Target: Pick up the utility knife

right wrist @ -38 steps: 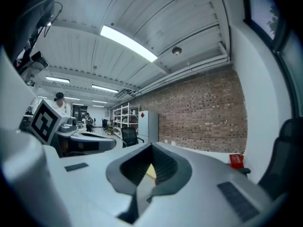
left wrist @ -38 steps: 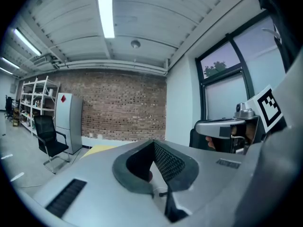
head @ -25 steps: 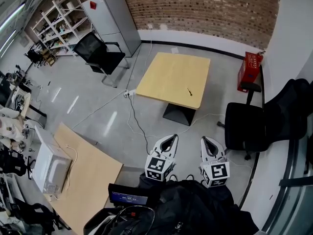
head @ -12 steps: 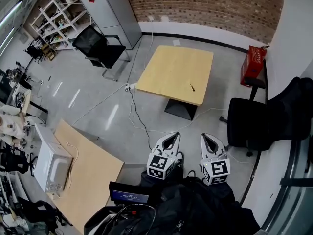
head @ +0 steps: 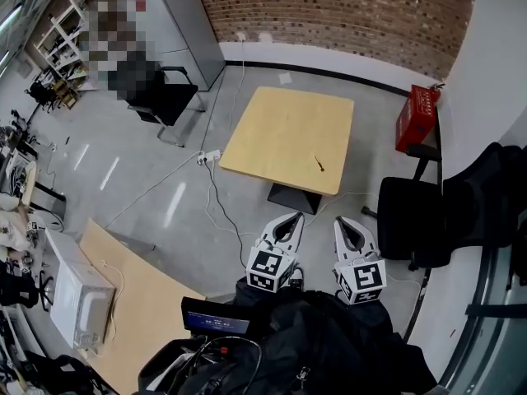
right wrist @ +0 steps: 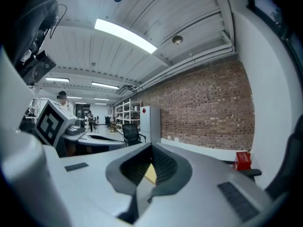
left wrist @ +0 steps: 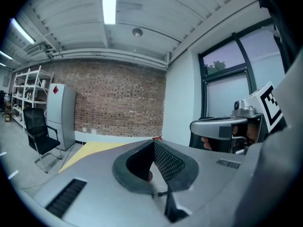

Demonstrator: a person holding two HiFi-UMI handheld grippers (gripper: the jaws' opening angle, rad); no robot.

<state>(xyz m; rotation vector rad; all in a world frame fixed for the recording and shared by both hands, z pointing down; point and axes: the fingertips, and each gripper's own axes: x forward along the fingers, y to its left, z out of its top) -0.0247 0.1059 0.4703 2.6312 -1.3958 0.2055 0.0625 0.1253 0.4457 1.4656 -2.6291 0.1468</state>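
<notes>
The utility knife (head: 318, 164) is a small dark sliver lying near the front right edge of the square wooden table (head: 284, 134), out on the grey floor. Both grippers are held low in the head view, well short of the table. The left gripper (head: 294, 217) and the right gripper (head: 339, 220) point at the table, side by side, jaws closed tip to tip with nothing between them. In the left gripper view the left gripper (left wrist: 154, 143) is shut, with the table (left wrist: 92, 151) beyond it. In the right gripper view the right gripper (right wrist: 152, 147) is likewise shut.
A black office chair (head: 412, 212) stands right of the table and a red box (head: 420, 115) sits by the wall. Cables (head: 216, 194) trail over the floor at the table's left. A grey cabinet (head: 188, 23) and another chair (head: 165, 99) are far left. A white appliance (head: 76, 293) rests on a board.
The head view has shifted a little, and the table and knife sit slightly lower in it. Both grippers have edged up toward the table and stayed shut.
</notes>
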